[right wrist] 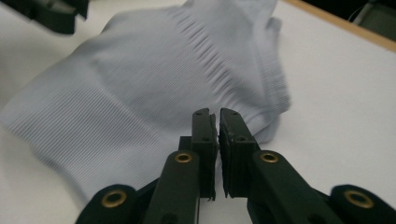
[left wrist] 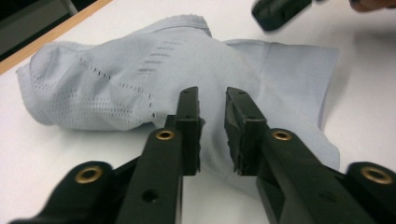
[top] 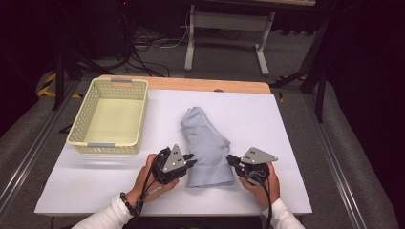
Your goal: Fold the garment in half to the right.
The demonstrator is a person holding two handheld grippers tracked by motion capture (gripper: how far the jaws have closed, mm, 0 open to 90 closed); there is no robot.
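Note:
A pale blue knitted garment (top: 205, 143) lies crumpled on the white table top (top: 282, 129), its ribbed hem toward the person. My left gripper (top: 192, 160) sits at the hem's left edge. In the left gripper view its jaws (left wrist: 212, 93) stand a narrow gap apart over the garment (left wrist: 130, 79), with no fabric pinched between them. My right gripper (top: 230, 160) is at the hem's right edge. In the right gripper view its jaws (right wrist: 215, 112) are pressed together, empty, just above the garment (right wrist: 140, 84).
A cream perforated basket (top: 79, 119) stands empty at the table's back left. A wooden table edge (top: 215, 85) runs along the back. Beyond it are cables and a white table frame (top: 191, 43) on the floor.

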